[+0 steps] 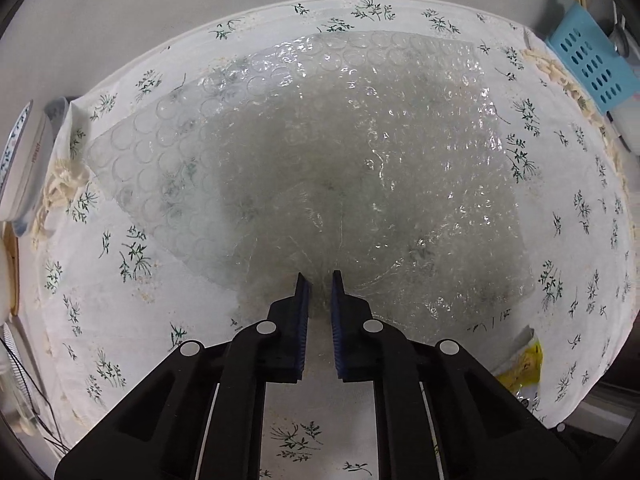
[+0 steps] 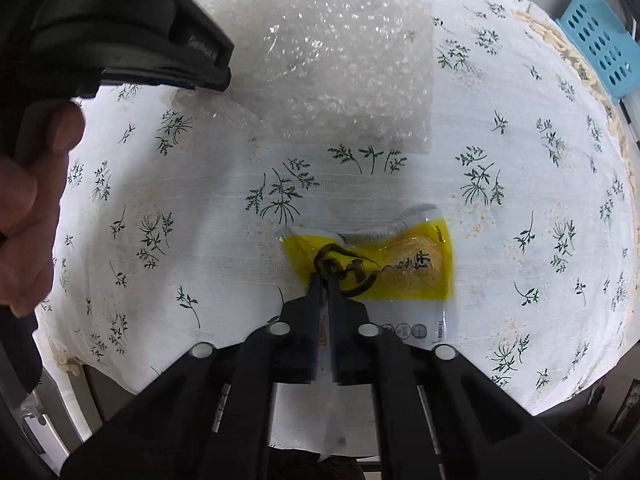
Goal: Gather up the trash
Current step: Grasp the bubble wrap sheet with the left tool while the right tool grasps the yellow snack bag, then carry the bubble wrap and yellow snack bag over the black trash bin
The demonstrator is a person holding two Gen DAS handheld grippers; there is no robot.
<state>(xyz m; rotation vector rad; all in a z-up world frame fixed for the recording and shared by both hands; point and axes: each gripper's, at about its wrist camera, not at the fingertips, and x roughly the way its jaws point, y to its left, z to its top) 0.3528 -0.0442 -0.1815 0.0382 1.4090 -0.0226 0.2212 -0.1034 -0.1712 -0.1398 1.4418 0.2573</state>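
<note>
Two overlapping sheets of clear bubble wrap (image 1: 360, 160) lie on a round table covered by a white floral tablecloth (image 1: 100, 320). My left gripper (image 1: 320, 280) points down at their near edge, shut on a bunched fold of the wrap. A yellow and clear snack wrapper (image 2: 400, 264) lies nearer the table's front. My right gripper (image 2: 324, 280) is shut on its left end. The same wrapper (image 1: 524, 368) shows at the lower right of the left wrist view. In the right wrist view a hand (image 2: 28, 208) holds the left gripper at the bubble wrap (image 2: 340, 60).
A blue perforated basket (image 1: 592, 60) stands off the table's far right edge, also seen as the basket (image 2: 600, 48) in the right wrist view. A white appliance (image 1: 24, 160) sits beyond the left edge. The tablecloth's fringe hangs over the rim.
</note>
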